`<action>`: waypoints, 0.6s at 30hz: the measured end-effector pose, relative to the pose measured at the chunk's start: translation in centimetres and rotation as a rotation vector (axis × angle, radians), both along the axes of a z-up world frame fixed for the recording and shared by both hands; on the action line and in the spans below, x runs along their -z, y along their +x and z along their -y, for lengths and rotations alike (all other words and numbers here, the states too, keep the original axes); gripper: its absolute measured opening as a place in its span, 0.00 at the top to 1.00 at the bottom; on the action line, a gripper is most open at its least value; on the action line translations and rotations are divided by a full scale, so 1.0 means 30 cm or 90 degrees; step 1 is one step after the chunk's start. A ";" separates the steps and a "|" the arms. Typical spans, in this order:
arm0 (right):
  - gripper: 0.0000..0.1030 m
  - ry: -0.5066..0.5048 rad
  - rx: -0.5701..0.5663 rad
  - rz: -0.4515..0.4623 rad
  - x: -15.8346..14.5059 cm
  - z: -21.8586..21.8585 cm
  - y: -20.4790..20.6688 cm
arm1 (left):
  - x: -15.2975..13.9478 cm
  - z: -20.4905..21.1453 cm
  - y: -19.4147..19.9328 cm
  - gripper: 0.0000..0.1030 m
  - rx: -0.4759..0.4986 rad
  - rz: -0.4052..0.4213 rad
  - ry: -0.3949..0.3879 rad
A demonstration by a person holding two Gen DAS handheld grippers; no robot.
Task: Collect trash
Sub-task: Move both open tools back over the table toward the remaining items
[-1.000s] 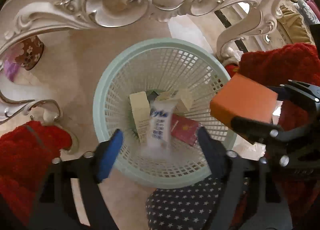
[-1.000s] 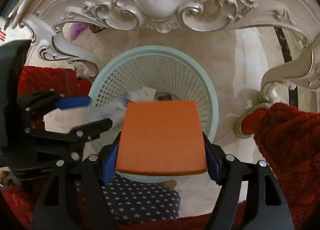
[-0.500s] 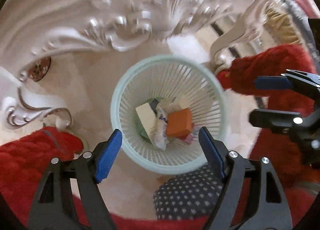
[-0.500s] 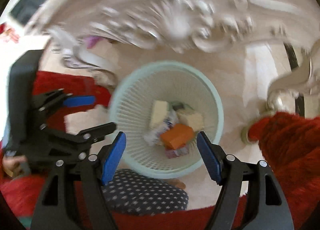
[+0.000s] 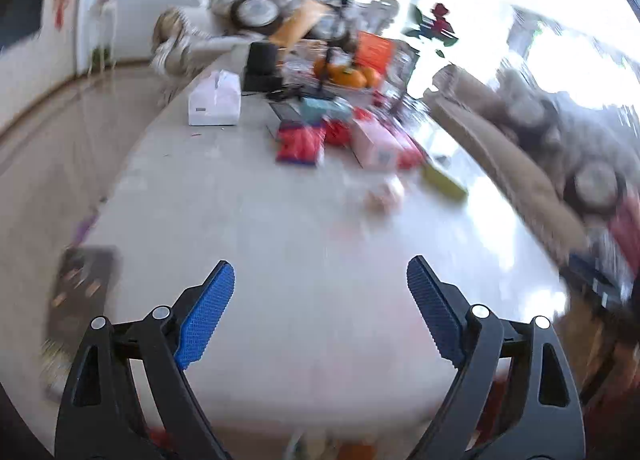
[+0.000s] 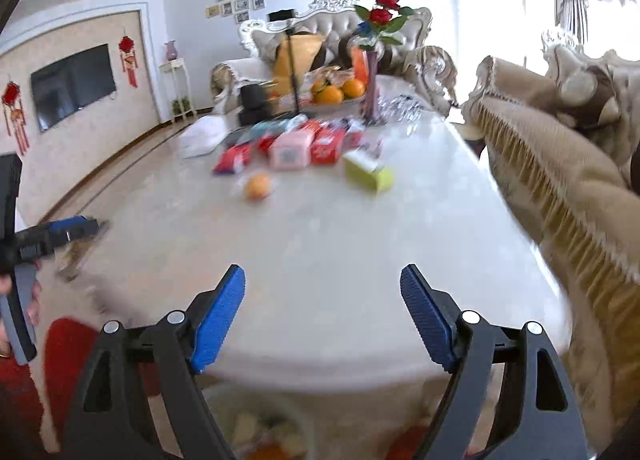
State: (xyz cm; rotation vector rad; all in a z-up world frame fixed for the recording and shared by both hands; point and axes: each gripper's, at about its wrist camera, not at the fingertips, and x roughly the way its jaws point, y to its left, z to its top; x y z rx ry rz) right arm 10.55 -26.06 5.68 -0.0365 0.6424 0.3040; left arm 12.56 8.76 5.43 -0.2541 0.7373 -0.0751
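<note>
Both grippers, left [image 5: 320, 284] and right [image 6: 322, 290], are opening wider, holding nothing, while pointing over the table [image 6: 340, 244]; boxes [image 6: 328, 144] are lying well beyond them.

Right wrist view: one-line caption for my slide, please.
Empty right hand-held gripper, jaws opening, above a white table with an orange, green box and pink box.

**No legible writing in either view**

Nothing can be read. The red packets [image 6: 326, 145] and the pink box [image 6: 289, 153] on the table [image 6: 340, 244], both beyond the loose orange [image 6: 258, 187], carry print too blurred to make out. The white box [image 5: 215, 99] shows only a dark smudge of a label.
</note>
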 end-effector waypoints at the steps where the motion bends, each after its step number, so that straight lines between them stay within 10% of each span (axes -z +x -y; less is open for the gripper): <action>1: 0.26 -0.006 -0.010 -0.007 0.009 0.008 0.079 | 0.016 -0.005 0.104 0.17 -0.020 -0.020 -0.002; 6: 0.26 -0.061 -0.022 -0.018 0.032 -0.003 0.363 | 0.045 0.043 0.436 0.17 -0.037 -0.028 0.112; 10: 0.26 -0.050 -0.025 -0.048 0.059 0.005 0.495 | 0.114 0.037 0.644 0.17 -0.012 -0.087 0.055; 18: 0.26 -0.091 -0.056 -0.081 0.101 -0.032 0.673 | 0.196 0.050 0.855 0.17 -0.064 -0.116 0.095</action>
